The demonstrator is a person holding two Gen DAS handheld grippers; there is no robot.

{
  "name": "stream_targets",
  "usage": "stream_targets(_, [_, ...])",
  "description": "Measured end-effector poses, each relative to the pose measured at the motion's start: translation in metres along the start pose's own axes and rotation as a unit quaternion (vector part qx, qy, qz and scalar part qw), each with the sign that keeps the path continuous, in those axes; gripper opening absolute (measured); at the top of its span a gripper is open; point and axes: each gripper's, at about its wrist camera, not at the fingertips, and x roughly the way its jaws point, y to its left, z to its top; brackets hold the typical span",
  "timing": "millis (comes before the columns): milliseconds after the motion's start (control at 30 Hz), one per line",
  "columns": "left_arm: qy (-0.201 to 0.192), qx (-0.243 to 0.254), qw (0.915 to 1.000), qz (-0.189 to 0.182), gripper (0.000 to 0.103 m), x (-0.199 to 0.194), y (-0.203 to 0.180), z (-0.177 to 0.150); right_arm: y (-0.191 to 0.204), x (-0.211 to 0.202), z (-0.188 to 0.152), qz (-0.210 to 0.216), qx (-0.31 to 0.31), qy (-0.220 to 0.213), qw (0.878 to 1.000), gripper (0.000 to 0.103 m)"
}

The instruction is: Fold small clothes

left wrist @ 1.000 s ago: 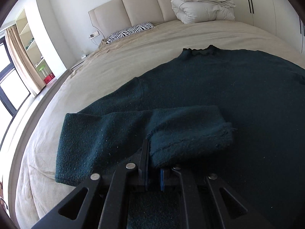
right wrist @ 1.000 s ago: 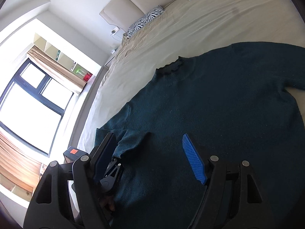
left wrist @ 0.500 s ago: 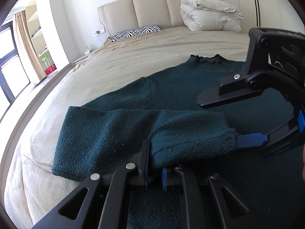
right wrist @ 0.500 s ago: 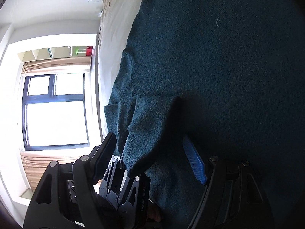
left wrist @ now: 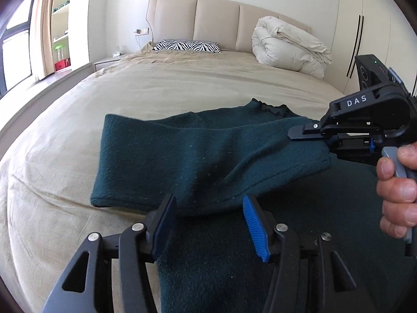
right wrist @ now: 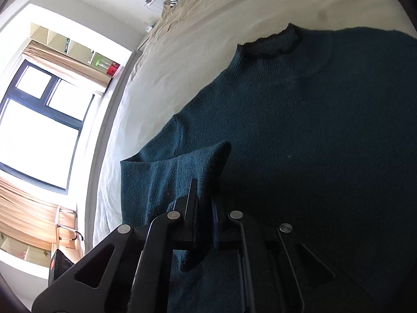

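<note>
A dark teal knitted sweater (left wrist: 299,247) lies flat on the beige bed (left wrist: 182,88), its collar (left wrist: 273,108) pointing at the headboard. Its left sleeve (left wrist: 198,156) is folded across the body. My left gripper (left wrist: 207,225) is open and empty, just before the sleeve's near edge. My right gripper (right wrist: 204,215) is shut on the sleeve's cuff end (right wrist: 211,167) and holds it a little above the sweater body (right wrist: 312,130). It shows at the right of the left wrist view (left wrist: 325,144), held by a hand.
A zebra pillow (left wrist: 186,45) and a rolled white duvet (left wrist: 289,45) lie at the headboard. A window (right wrist: 34,130) and shelves are to the left of the bed. A wardrobe (left wrist: 370,34) stands to the right.
My left gripper has let go of the sleeve cuff and opened. My right gripper has closed on the cuff and taken it over, drawing the sleeve rightward across the sweater.
</note>
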Motion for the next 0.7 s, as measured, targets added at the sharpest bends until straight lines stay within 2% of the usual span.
stream_targets(67, [0.006,-0.037,0.999,-0.025,0.056,-0.007,0.014,0.0,-0.011,-0.021,0.015,-0.035,-0.017,-0.019,0.999,0.007])
stream_targets(133, [0.008,-0.066,0.9971,-0.038,0.042,-0.012,0.03,0.002,-0.029,-0.043,0.03,-0.062,-0.018,-0.032,0.997,0.007])
stream_targets(300, [0.004,-0.132,0.9906,-0.036,0.027,-0.013,0.074,0.021,-0.093,-0.079,0.055,-0.115,0.013,-0.058,0.992,0.007])
stream_targets(433, [0.0,-0.171,0.9838,-0.054,0.022,-0.005,0.101,0.044,-0.137,-0.089,0.045,-0.131,0.037,-0.064,0.989,0.007])
stream_targets(600, [-0.001,-0.197,0.9765,-0.087,0.021,0.012,0.113,0.069,-0.162,-0.094,0.038,-0.137,0.053,-0.065,0.987,0.007])
stream_targets(700, [0.01,-0.193,0.9743,-0.116,0.021,0.028,0.111,0.079,-0.172,-0.096,0.033,-0.139,0.062,-0.065,0.986,0.007])
